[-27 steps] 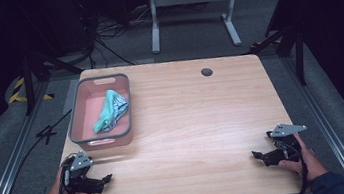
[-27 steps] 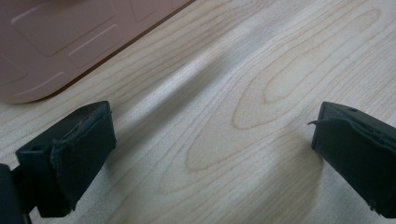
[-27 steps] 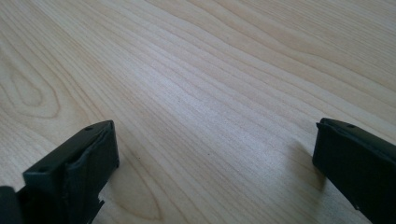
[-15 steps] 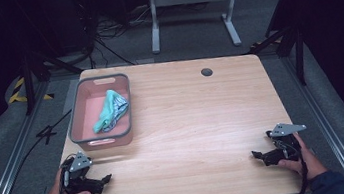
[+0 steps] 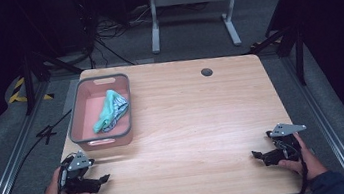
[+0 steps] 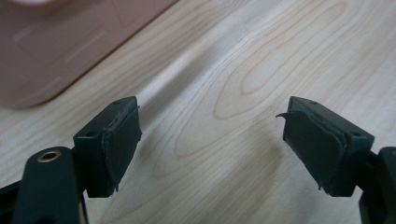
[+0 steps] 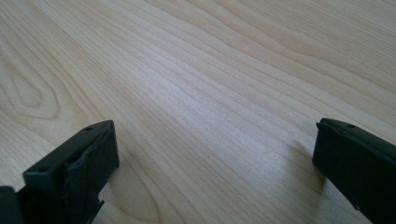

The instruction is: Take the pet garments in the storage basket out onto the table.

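Observation:
A pink bin [image 5: 84, 134] with a grey rim stands at the table's left, and a crumpled teal and white cloth [image 5: 110, 109] lies inside it. My left gripper [image 5: 104, 178] rests low over the front left of the table, just in front of the bin, open with bare wood between its pads [image 6: 119, 144]. The bin's near wall [image 6: 56, 46] fills the upper left of the left gripper view. My right gripper [image 5: 255, 155] sits near the front right edge, open and holding nothing, its jaws wide apart over the wood [image 7: 205, 93].
The wooden table [image 5: 194, 124] has a round cable hole [image 5: 206, 71] at its back. Beyond the far edge stand a white metal frame [image 5: 188, 4] and loose cables on grey floor. Rails run along both sides of the table.

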Available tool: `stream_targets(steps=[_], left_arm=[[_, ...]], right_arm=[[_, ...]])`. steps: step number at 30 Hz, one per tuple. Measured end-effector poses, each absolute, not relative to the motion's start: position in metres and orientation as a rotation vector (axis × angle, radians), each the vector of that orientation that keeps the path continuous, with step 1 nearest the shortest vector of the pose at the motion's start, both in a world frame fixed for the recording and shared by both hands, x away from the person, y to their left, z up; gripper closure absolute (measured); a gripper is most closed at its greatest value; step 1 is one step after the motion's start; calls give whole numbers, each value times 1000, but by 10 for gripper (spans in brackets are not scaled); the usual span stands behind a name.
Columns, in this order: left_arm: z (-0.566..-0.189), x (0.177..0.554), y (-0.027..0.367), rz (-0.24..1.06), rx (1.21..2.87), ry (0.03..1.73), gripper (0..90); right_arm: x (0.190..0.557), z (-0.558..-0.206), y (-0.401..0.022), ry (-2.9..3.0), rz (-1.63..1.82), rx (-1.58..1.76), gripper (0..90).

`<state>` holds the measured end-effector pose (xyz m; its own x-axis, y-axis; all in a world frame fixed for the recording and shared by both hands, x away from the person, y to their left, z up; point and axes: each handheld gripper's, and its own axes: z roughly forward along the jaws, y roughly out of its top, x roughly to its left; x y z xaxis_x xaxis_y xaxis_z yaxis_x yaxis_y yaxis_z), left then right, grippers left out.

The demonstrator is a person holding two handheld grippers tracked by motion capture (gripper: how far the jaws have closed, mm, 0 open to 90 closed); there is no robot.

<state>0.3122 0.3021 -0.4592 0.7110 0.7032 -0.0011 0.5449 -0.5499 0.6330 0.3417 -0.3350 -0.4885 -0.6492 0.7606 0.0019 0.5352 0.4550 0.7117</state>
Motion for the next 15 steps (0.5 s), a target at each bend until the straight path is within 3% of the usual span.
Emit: stream_targets(steps=[15], left_arm=[[-396,319,300,398,2245,860,193]], right_arm=[[341,-488,-335,2391,1002,1111,7]])
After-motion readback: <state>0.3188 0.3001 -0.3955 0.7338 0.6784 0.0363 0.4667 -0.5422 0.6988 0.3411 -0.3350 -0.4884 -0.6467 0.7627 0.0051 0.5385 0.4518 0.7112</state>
